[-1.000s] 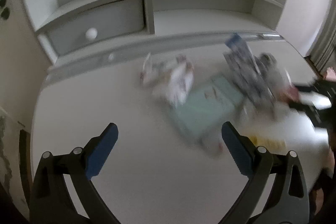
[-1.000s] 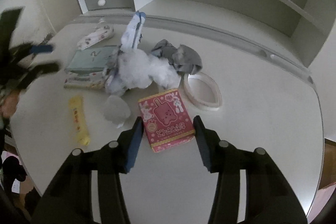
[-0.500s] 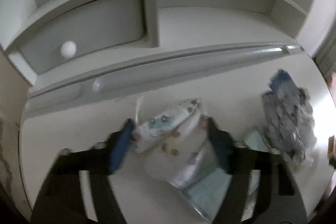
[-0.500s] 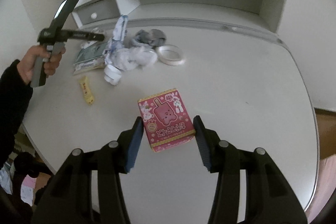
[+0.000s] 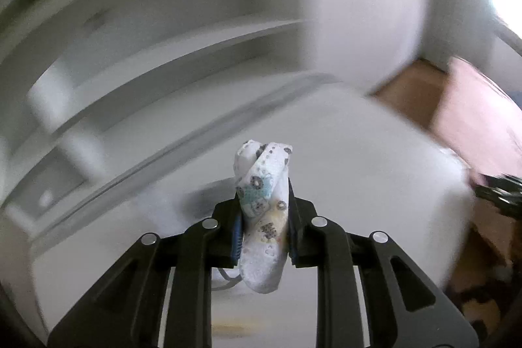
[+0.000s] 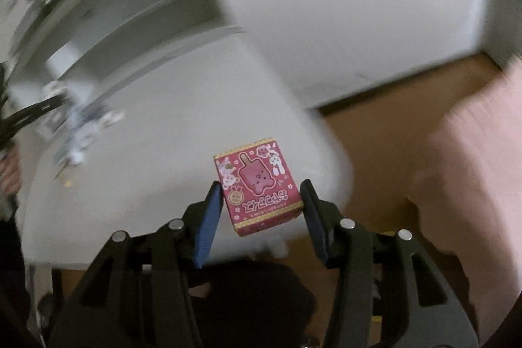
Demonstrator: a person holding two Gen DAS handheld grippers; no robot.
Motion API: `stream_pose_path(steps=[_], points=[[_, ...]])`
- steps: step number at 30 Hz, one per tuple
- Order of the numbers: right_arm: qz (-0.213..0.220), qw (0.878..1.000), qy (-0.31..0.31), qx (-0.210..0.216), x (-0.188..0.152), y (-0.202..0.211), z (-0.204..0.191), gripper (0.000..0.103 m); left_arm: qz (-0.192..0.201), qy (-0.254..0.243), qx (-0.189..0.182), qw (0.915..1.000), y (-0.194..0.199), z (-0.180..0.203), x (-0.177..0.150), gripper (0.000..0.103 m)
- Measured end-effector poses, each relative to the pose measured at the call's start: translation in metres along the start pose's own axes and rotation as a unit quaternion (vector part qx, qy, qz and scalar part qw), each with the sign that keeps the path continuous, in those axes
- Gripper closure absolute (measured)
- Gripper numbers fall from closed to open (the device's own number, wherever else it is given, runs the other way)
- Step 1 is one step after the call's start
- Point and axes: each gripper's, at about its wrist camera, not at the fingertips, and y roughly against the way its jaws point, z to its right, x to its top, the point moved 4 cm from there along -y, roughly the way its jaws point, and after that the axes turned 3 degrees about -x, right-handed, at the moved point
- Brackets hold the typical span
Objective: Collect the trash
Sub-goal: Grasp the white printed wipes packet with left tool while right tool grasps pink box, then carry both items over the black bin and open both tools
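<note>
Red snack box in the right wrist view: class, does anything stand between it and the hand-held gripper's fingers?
Nothing visible does. The red snack box sits directly between the right hand-held gripper fingers, lifted off the white table.

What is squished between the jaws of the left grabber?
A crumpled patterned wrapper, white with little prints, sits pinched between the closing jaws of the left gripper; the left wrist view shows it.

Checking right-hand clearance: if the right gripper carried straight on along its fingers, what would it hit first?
Probably the white table. The right gripper, clamped on the pink box, points down near the table's corner, with brown floor just beyond. Blur makes depth unclear.
</note>
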Motion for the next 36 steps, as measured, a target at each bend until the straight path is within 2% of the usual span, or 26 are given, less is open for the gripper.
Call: stream_pose_path(steps=[3, 4, 5, 6, 8, 12, 15, 18, 20, 22, 24, 25, 27, 28, 31, 36], points=[[0.004, 0.997, -0.052, -0.058, -0.019, 0.01, 0.055, 0.055, 0.019, -0.063, -0.083, 0.9943, -0.004, 0.11, 0.014, 0.083], [0.002, 0.995, -0.068, -0.078, -0.028, 0.013, 0.075, 0.055, 0.025, -0.089, -0.116, 0.9889, -0.008, 0.158, 0.015, 0.083], [0.0, 0.992, -0.082, -0.096, -0.035, 0.016, 0.091, 0.055, 0.028, -0.101, -0.13, 0.9859, -0.01, 0.181, 0.014, 0.083], [-0.003, 0.989, -0.099, -0.111, -0.044, 0.018, 0.108, 0.055, 0.027, -0.117, -0.158, 0.9801, -0.016, 0.221, 0.012, 0.083], [-0.015, 0.983, -0.133, -0.13, -0.062, 0.021, 0.14, 0.055, 0.016, -0.127, -0.201, 0.9713, -0.027, 0.267, 0.004, 0.083], [-0.031, 0.969, -0.193, -0.152, -0.096, 0.019, 0.196, 0.055, -0.012, -0.159, -0.249, 0.9554, -0.062, 0.359, -0.034, 0.083], [-0.052, 0.958, -0.229, -0.163, -0.112, 0.002, 0.23, 0.054, -0.045, -0.182, -0.261, 0.9471, -0.119, 0.413, -0.078, 0.083], [-0.077, 0.951, -0.25, -0.168, -0.125, -0.021, 0.251, 0.055, -0.103, -0.164, -0.256, 0.9471, -0.185, 0.429, -0.112, 0.083], [-0.095, 0.946, -0.26, -0.172, -0.132, -0.036, 0.257, 0.055, -0.122, -0.158, -0.239, 0.9504, -0.213, 0.438, -0.125, 0.083], [-0.118, 0.941, -0.272, -0.163, -0.138, -0.049, 0.263, 0.055, -0.141, -0.155, -0.238, 0.9485, -0.239, 0.44, -0.14, 0.083], [-0.141, 0.936, -0.281, -0.158, -0.146, -0.061, 0.264, 0.055, -0.155, -0.156, -0.223, 0.9497, -0.25, 0.437, -0.149, 0.083], [-0.151, 0.934, -0.284, -0.154, -0.15, -0.067, 0.265, 0.055, -0.168, -0.149, -0.229, 0.947, -0.255, 0.439, -0.152, 0.083], [-0.158, 0.933, -0.288, -0.149, -0.152, -0.071, 0.266, 0.055, -0.166, -0.137, -0.238, 0.947, -0.255, 0.433, -0.148, 0.082], [-0.158, 0.933, -0.289, -0.148, -0.152, -0.072, 0.265, 0.055, -0.163, -0.134, -0.235, 0.9488, -0.256, 0.433, -0.147, 0.082], [-0.154, 0.933, -0.291, -0.143, -0.147, -0.074, 0.262, 0.054, -0.166, -0.135, -0.239, 0.947, -0.254, 0.44, -0.158, 0.082], [-0.156, 0.934, -0.292, -0.137, -0.15, -0.074, 0.269, 0.054, -0.167, -0.118, -0.253, 0.9456, -0.25, 0.44, -0.156, 0.082]])
